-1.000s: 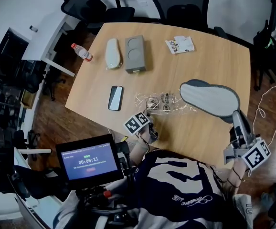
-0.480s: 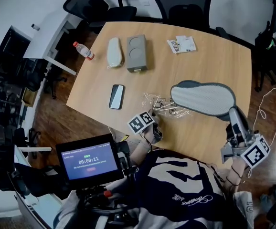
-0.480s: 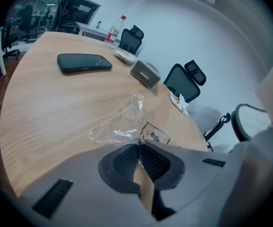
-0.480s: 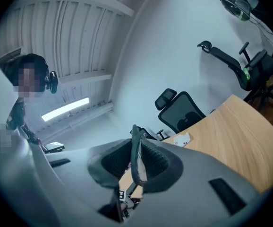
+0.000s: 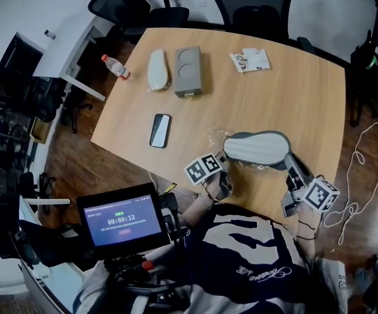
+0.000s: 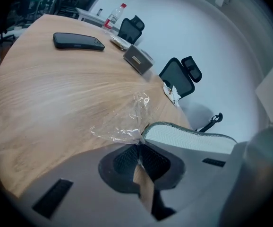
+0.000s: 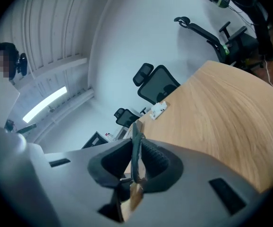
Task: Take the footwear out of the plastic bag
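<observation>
A grey slipper [image 5: 254, 148] with a white ribbed sole lies sole-up, low over the near edge of the wooden table [image 5: 287, 103]. My right gripper [image 5: 286, 161] is shut on its heel rim; in the right gripper view that rim [image 7: 136, 134] stands edge-on between the pads of the right gripper [image 7: 136, 148]. A crumpled clear plastic bag [image 5: 216, 138] lies at the slipper's toe. My left gripper [image 5: 223, 163] is shut on the bag's edge. In the left gripper view, the left gripper [image 6: 139, 141] pinches the bag [image 6: 120, 126] next to the slipper's sole [image 6: 188, 137].
At the table's far left lie a second slipper in a bag [image 5: 155, 70], a grey box [image 5: 188, 70] and a water bottle [image 5: 115, 66]. A black phone [image 5: 159, 131] lies mid-left and a small printed packet [image 5: 249, 59] at the back. Office chairs [image 5: 251, 2] ring the table.
The right gripper has come down and leftward, bringing the slipper from high above the table to just over its near edge. The left gripper has slid right, dragging the bag along.
</observation>
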